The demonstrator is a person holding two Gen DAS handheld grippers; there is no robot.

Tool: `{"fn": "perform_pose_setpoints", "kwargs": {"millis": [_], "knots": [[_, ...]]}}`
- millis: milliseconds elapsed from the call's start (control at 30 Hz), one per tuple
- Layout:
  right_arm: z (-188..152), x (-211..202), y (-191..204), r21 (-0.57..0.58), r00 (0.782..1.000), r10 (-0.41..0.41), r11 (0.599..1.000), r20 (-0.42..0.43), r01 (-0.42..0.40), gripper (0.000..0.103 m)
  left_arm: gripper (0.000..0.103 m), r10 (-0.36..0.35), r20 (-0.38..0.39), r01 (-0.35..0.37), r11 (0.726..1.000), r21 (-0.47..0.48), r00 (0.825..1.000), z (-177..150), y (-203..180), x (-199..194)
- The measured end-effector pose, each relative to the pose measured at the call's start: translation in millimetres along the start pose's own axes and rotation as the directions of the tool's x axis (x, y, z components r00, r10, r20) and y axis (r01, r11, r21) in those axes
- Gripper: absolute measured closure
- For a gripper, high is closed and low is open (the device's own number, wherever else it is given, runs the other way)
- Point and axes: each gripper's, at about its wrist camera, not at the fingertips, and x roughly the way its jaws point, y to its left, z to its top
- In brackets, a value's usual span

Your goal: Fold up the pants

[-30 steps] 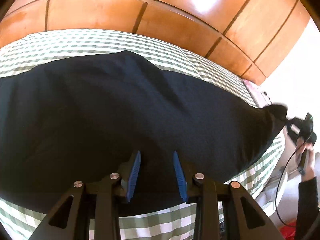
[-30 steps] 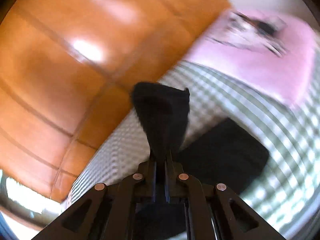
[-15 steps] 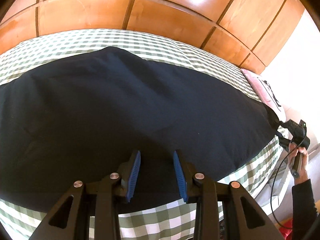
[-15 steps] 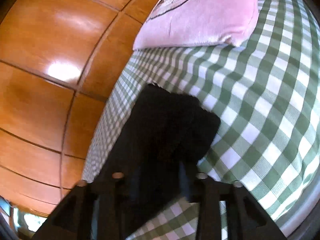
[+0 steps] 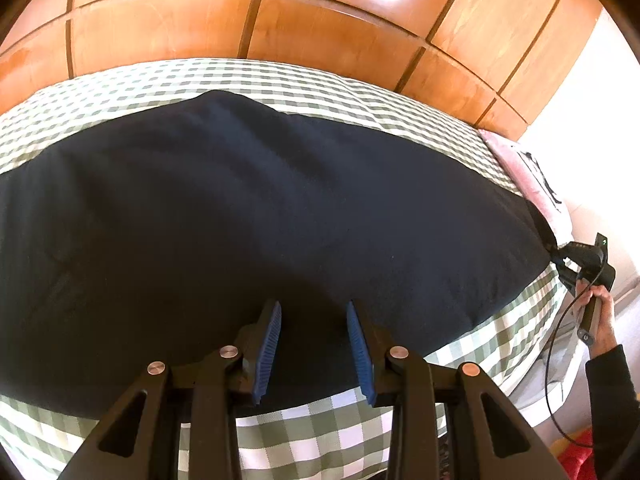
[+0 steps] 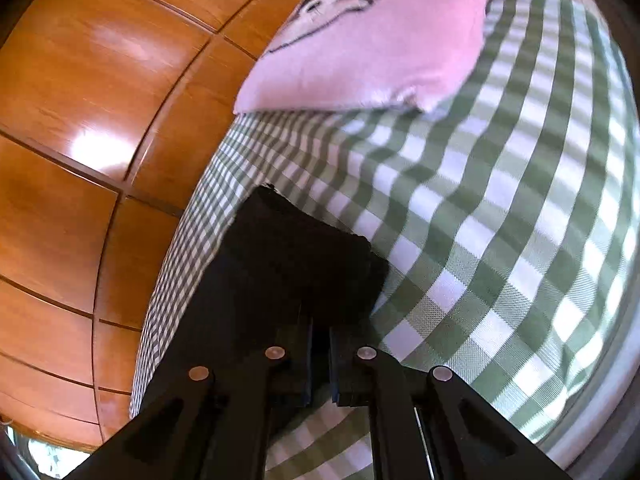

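Dark navy pants [image 5: 260, 216] lie spread flat across a bed with a green-and-white checked sheet [image 5: 320, 432]. My left gripper [image 5: 314, 320] is open and empty, hovering over the near edge of the pants. My right gripper [image 6: 320, 328] is shut on the end of the pants [image 6: 296, 256], low over the sheet. In the left wrist view the right gripper [image 5: 560, 258] is at the far right end of the pants, held by a hand [image 5: 600, 312].
A pink pillow [image 6: 372, 36] with a printed figure lies beyond the pants' end; it also shows in the left wrist view [image 5: 532, 176]. Wooden panelled wall [image 5: 280, 20] runs along the far side of the bed. A red object [image 5: 576, 456] sits on the floor at right.
The right gripper has brought the held pants end down from the air to the sheet and drawn it out flat toward the pillow. The left gripper has stayed open and nearly still.
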Motion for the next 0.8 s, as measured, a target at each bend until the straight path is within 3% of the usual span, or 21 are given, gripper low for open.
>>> {"fn": "perform_pose_setpoints", "kwargs": {"millis": [167, 267, 333, 433, 533, 600, 633, 700, 800], "knots": [[-2.0, -12.5, 2.0, 0.0, 1.0, 0.002, 1.0, 0.011, -0.002, 0.089, 0.07, -0.005, 0.009, 0.005, 1.0, -0.002, 1.0, -1.1, 0.1, -1.4], [-6.3, -36.8, 19.9, -0.091, 0.986, -0.139, 0.985, 0.092, 0.147, 0.076, 0.07, 0.0, 0.018, 0.0, 1.0, 0.005, 1.0, -1.2, 0.7, -4.3], [-10.8, -48.8, 36.1, -0.154, 0.977, -0.168, 0.97, 0.13, 0.187, 0.072, 0.07, 0.003, 0.029, -0.004, 1.0, 0.009, 1.0, -0.1, 2.2, -7.4], [-22.1, -48.7, 76.2, -0.286, 0.989, -0.111, 0.949, 0.098, 0.134, 0.072, 0.07, 0.009, 0.051, -0.009, 1.0, -0.001, 0.999, 1.0, 7.4, -12.1], [-50.4, -14.3, 136.0, -0.45, 0.996, -0.003, 0.892, -0.087, -0.037, 0.072, 0.07, 0.021, 0.069, -0.018, 0.999, -0.039, 0.997, 2.3, 18.4, -15.3], [-78.0, 14.5, 178.1, -0.526, 0.973, 0.054, 0.834, -0.226, -0.169, 0.072, 0.069, 0.027, 0.079, -0.022, 0.997, -0.069, 0.997, 3.0, 27.0, -16.6], [-96.0, 32.1, 201.8, -0.546, 0.947, 0.082, 0.8, -0.311, -0.248, 0.072, 0.07, 0.033, 0.082, -0.026, 0.997, -0.079, 0.996, 3.0, 30.7, -17.5], [-136.1, 70.2, 251.3, -0.542, 0.866, 0.13, 0.733, -0.483, -0.412, 0.072, 0.07, 0.046, 0.088, -0.038, 0.995, -0.089, 0.995, 3.4, 38.1, -19.1], [-186.4, 112.9, 310.8, -0.503, 0.745, 0.144, 0.653, -0.651, -0.566, 0.072, 0.07, 0.075, 0.1, -0.067, 0.994, -0.081, 0.992, 3.6, 44.6, -22.1]]}}
